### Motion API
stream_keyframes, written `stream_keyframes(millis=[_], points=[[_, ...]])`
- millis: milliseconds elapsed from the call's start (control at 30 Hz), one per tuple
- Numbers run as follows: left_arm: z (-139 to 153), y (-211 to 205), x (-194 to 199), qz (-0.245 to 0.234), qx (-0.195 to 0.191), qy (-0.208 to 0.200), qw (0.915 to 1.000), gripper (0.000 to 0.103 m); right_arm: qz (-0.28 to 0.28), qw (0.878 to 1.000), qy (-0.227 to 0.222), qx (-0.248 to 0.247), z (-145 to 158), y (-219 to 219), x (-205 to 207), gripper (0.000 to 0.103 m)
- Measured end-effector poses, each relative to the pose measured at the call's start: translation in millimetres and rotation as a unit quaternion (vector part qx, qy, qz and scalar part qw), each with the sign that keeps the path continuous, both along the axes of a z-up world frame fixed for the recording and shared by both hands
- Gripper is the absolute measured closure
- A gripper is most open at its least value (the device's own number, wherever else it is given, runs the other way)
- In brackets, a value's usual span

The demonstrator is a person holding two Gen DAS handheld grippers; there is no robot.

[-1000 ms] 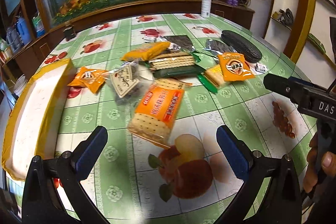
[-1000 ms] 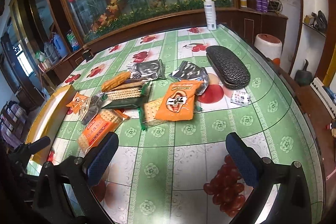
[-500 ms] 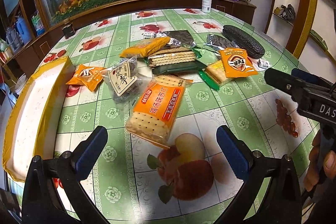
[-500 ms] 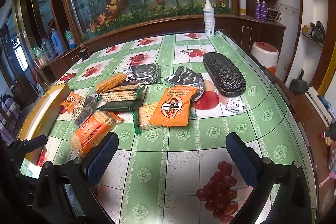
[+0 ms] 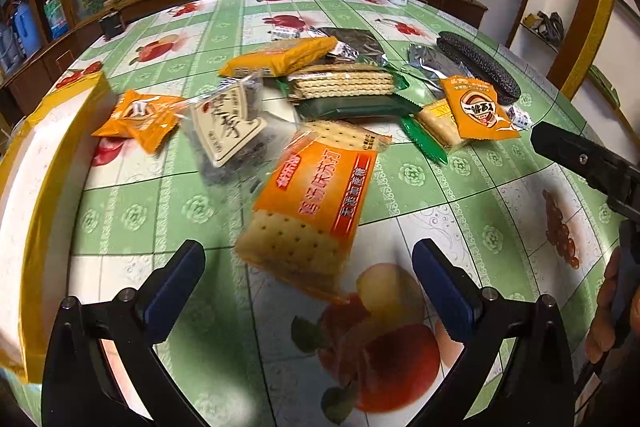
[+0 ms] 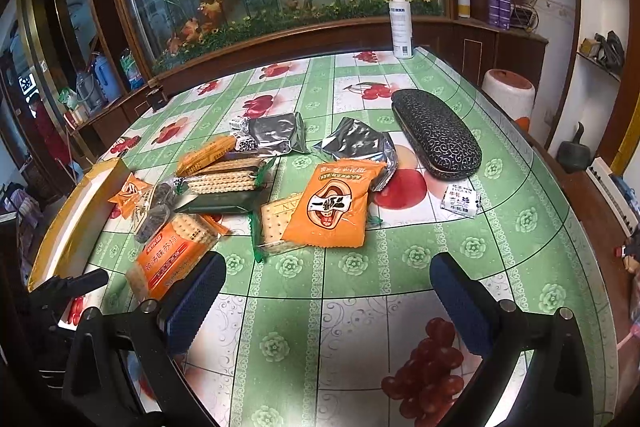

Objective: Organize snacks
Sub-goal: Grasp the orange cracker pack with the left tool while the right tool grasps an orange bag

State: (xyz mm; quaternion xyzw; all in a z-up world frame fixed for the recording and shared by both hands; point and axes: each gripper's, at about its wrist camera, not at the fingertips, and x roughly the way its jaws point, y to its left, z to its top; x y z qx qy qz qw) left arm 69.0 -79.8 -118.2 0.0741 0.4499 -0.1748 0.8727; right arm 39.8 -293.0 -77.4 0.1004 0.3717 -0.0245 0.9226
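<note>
I see left tool (image 5: pixel 308 269) wide, holding nothing, just short of orange cracker pack (image 5: pixel 316 203) | right tool (image 6: pixel 326 291) wide, holding nothing | snacks piled on surface (image 6: pixel 360 283)

Orange cracker pack (image 5: pixel 316 199), green-checked fruit tablecloth (image 5: pixel 420 183)

Snack packets (image 5: pixel 320 187) heaped mid-table

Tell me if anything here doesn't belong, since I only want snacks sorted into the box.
The black textured case, likely for glasses, lies among the snacks at the far right and is not food. The white spray bottle at the table's far edge isn't either. The packets lie in a loose overlapping heap; none looks torn or spilled.
</note>
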Motion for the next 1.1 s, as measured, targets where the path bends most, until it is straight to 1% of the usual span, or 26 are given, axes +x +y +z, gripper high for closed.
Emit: stream_keyframes(millis=[100, 233, 367, 433, 500, 567, 600, 667, 733, 767, 800, 833, 867, 933, 967, 1100], points=[[-3.0, -10.1, 6.9, -0.011, 0.006, 0.002, 0.9999, 0.0, -0.001, 1.0, 0.001, 0.003, -1.6, -1.2, 3.8, 0.0], [-7.3, -18.1, 17.9, -0.013, 0.015, 0.003, 0.9998, 0.0, -0.003, 1.0, 0.004, 0.004, -4.0, -4.3, 14.9, 0.0], [-11.9, -20.7, 27.1, -0.008, 0.021, 0.004, 0.9997, 0.0, -0.008, 1.0, 0.017, 0.011, -10.1, -7.9, 36.6, 0.003], [-11.8, -21.1, 29.8, -0.008, 0.019, 0.003, 0.9998, 0.0, -0.014, 1.0, 0.026, 0.006, -14.2, -7.9, 49.1, 0.005], [-11.9, -21.5, 31.4, -0.006, 0.023, 0.001, 0.9997, 0.004, -0.021, 0.999, 0.039, 0.003, -20.5, -8.5, 63.1, 0.007], [-11.7, -21.7, 33.1, -0.002, 0.03, -0.005, 0.9995, 0.013, -0.029, 0.998, 0.05, 0.004, -27.0, -10.0, 74.1, 0.014], [-11.2, -20.7, 33.6, -0.001, 0.03, -0.007, 0.9995, 0.016, -0.035, 0.998, 0.055, 0.002, -30.1, -11.2, 78.7, 0.016], [-9.7, -18.2, 34.6, -0.002, 0.021, -0.007, 0.9997, 0.033, -0.042, 0.997, 0.065, 0.005, -37.1, -14.5, 86.9, 0.02], [-8.4, -16.9, 34.6, -0.01, 0.006, 0.0, 0.9999, 0.04, -0.045, 0.997, 0.066, 0.01, -40.9, -17.7, 91.1, 0.025], [-8.1, -16.9, 33.8, -0.012, 0.006, 0.0, 0.9999, 0.044, -0.045, 0.997, 0.064, 0.009, -40.5, -17.9, 91.0, 0.027], [-8.0, -16.3, 32.7, -0.012, 0.006, -0.002, 0.9999, 0.045, -0.045, 0.997, 0.061, 0.005, -39.2, -16.7, 90.3, 0.031], [-7.9, -14.4, 31.5, -0.012, 0.002, -0.001, 0.9999, 0.045, -0.043, 0.997, 0.057, 0.003, -37.2, -16.4, 88.6, 0.044], [-7.3, -13.8, 30.9, -0.011, -0.002, 0.0, 0.9999, 0.046, -0.044, 0.997, 0.056, -0.003, -35.2, -16.4, 87.2, 0.05], [-6.3, -9.5, 28.8, -0.01, -0.012, 0.003, 0.9999, 0.049, -0.039, 0.998, 0.058, -0.01, -33.8, -15.5, 83.9, 0.052], [-5.6, -7.8, 28.2, -0.009, -0.019, 0.005, 0.9998, 0.05, -0.037, 0.998, 0.057, -0.008, -33.2, -16.2, 81.2, 0.054], [-3.5, 3.4, 22.2, -0.007, -0.05, 0.019, 0.9985, 0.051, -0.033, 0.998, 0.045, 0.01, -27.3, -19.8, 65.8, 0.062]])
